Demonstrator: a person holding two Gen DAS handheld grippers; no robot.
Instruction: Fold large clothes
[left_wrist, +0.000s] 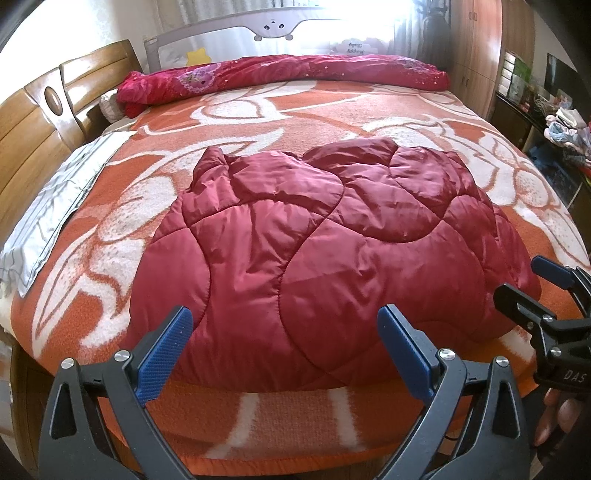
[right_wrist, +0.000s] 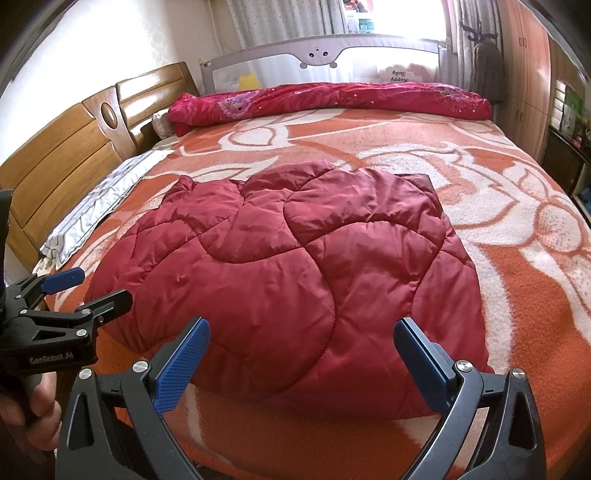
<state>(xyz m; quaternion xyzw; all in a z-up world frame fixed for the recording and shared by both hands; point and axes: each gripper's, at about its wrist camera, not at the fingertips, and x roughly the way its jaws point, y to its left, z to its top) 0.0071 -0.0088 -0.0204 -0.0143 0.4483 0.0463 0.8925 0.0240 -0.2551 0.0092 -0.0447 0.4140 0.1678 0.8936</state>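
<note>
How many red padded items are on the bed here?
2: a quilted dark red garment folded near the front edge by both open hand-held grippers, and a floral red quilt rolled along the far side. Others may be hidden.

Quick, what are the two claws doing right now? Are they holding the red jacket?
Left claw: open, holding nothing, just short of the red jacket.
Right claw: open, holding nothing, also by the jacket's near edge.
</note>
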